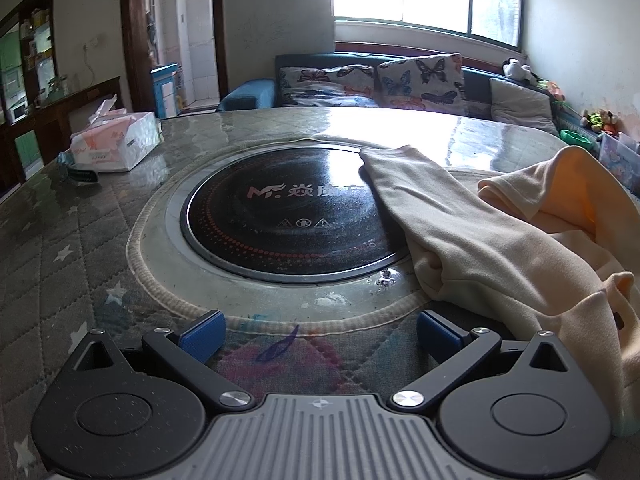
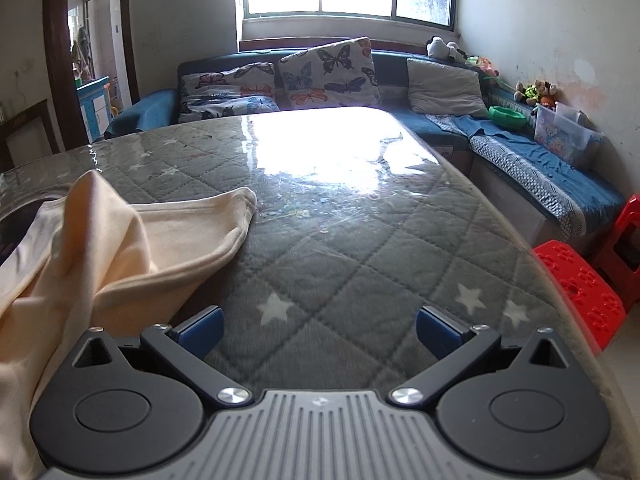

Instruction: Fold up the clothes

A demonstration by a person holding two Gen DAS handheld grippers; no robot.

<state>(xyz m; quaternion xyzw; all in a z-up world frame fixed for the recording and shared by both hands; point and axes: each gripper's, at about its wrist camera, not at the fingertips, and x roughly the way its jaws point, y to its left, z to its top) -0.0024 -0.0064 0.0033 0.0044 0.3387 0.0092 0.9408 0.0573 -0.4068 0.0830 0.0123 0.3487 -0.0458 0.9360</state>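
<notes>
A cream-coloured garment (image 1: 500, 240) lies crumpled on the right of the table, one sleeve stretched over the black round hob (image 1: 288, 212). In the right wrist view the same garment (image 2: 120, 248) lies at the left, a sleeve end pointing right. My left gripper (image 1: 318, 334) is open and empty, low over the table, just left of the garment. My right gripper (image 2: 319, 332) is open and empty over the quilted table cover, just right of the garment. Neither gripper touches the cloth.
A tissue box (image 1: 116, 144) sits at the table's far left. The quilted table (image 2: 360, 240) has a glossy cover. A sofa with butterfly cushions (image 2: 320, 76) stands behind it. Red plastic stools (image 2: 584, 284) stand by the right table edge.
</notes>
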